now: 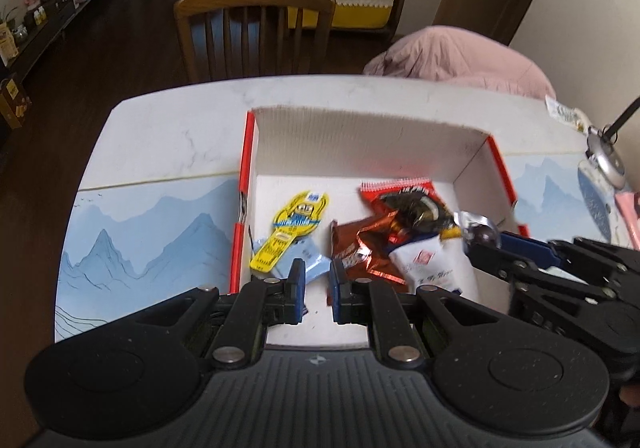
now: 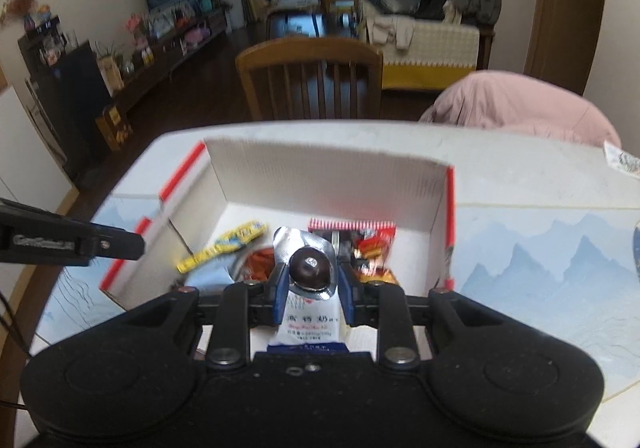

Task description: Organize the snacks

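snacks are seen piled in the white box (image 1: 360, 136) on the bench (image 1: 168, 136): a yellow packet (image 1: 294, 222), red wrappers (image 1: 360, 248) and a white sachet (image 1: 432, 268). a foil-wrapped chocolate (image 2: 310, 266) is clenched by the right hand-held gripper (image 2: 310, 280) above the box. the left hand-held gripper (image 1: 316, 288) is closed, empty.
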